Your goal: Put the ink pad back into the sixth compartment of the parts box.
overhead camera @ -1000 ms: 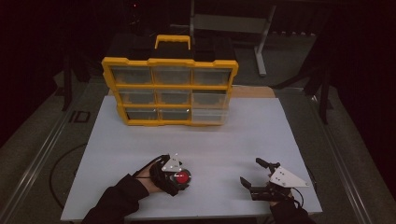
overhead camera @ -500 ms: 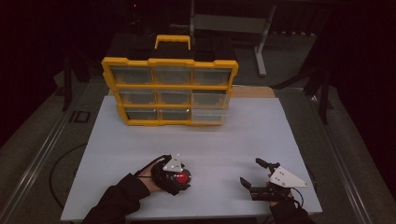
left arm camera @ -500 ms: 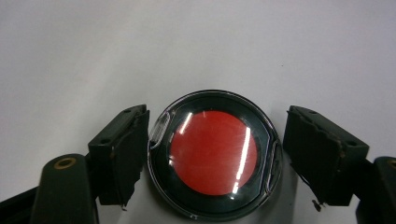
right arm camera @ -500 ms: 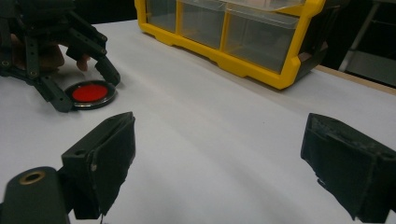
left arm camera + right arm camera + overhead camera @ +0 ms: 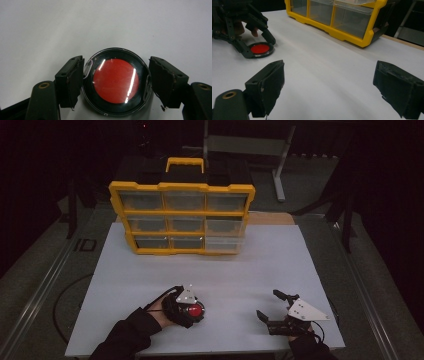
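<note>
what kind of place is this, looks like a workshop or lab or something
Probably a lab or workshop bench set up for recording: a plain white table in a dark room, a yellow parts organizer with clear drawers, and metal frame legs behind.

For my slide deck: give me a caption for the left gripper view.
Left hand-held gripper straddles a round red-centred disc on the white table, jaws close beside its rim.

You have open white table (image 5: 225, 270) between your two grippers and ahead of them, where either could pass freely, while the yellow drawer cabinet (image 5: 182, 217) blocks the far edge, leaving bare strips of table to its left and a wider one to its right.
</note>
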`<state>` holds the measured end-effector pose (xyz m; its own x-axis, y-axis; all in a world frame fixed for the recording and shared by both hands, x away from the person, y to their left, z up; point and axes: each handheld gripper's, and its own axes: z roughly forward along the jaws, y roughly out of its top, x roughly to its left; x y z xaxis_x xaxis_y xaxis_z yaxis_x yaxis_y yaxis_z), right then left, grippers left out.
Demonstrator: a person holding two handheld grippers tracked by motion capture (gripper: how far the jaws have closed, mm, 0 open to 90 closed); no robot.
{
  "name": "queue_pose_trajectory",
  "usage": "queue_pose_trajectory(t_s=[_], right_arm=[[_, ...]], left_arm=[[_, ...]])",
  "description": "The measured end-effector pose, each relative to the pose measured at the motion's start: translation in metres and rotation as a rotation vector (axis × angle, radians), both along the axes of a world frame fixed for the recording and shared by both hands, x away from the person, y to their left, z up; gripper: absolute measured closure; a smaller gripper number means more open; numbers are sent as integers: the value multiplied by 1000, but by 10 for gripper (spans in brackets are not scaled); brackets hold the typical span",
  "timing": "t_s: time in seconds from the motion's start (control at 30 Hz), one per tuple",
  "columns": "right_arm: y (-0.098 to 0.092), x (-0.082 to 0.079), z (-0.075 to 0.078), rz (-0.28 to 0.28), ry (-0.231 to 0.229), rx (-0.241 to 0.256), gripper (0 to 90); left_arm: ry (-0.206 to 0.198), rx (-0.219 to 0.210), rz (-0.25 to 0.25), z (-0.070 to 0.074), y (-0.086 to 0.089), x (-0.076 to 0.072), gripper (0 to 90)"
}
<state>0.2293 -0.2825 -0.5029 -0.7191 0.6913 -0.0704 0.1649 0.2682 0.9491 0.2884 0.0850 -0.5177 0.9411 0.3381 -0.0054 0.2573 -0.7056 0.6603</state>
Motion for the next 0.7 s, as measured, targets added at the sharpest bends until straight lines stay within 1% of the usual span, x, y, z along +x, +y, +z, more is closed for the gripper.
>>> queue_pose_trajectory(t_s=[0.07, 0.1, 0.13, 0.33, 0.5, 0.53, 0.6, 0.63, 0.67, 0.7], right_arm=[[0, 0, 0, -1, -1, 1, 102], [0, 0, 0, -2, 3, 2, 102], [0, 0, 0, -1, 2, 2, 102], [0, 0, 0, -4, 1, 4, 102], [0, 0, 0, -3, 1, 5, 102], [0, 0, 0, -3, 1, 5, 102], [-1, 0, 0, -2, -1, 6, 102], [-1, 0, 0, -3, 0, 6, 102], [-1, 0, 0, -4, 1, 7, 102], [-1, 0, 0, -4, 0, 6, 102]], left_arm=[[12, -15, -7, 3, 0, 1, 305], [6, -16, -5, 4, -1, 0, 305], [-3, -5, -11, 6, -1, 0, 305], [-13, 1, -38, 16, -3, -1, 305], [9, -2, -71, 24, -4, -1, 305], [1, 5, -76, 26, -4, -1, 305], [-4, 5, -76, 29, -4, -1, 305], [1, -3, -74, 31, -5, -1, 305], [-2, 1, -79, 33, -5, 0, 305], [-3, -4, -79, 35, -5, -1, 305]])
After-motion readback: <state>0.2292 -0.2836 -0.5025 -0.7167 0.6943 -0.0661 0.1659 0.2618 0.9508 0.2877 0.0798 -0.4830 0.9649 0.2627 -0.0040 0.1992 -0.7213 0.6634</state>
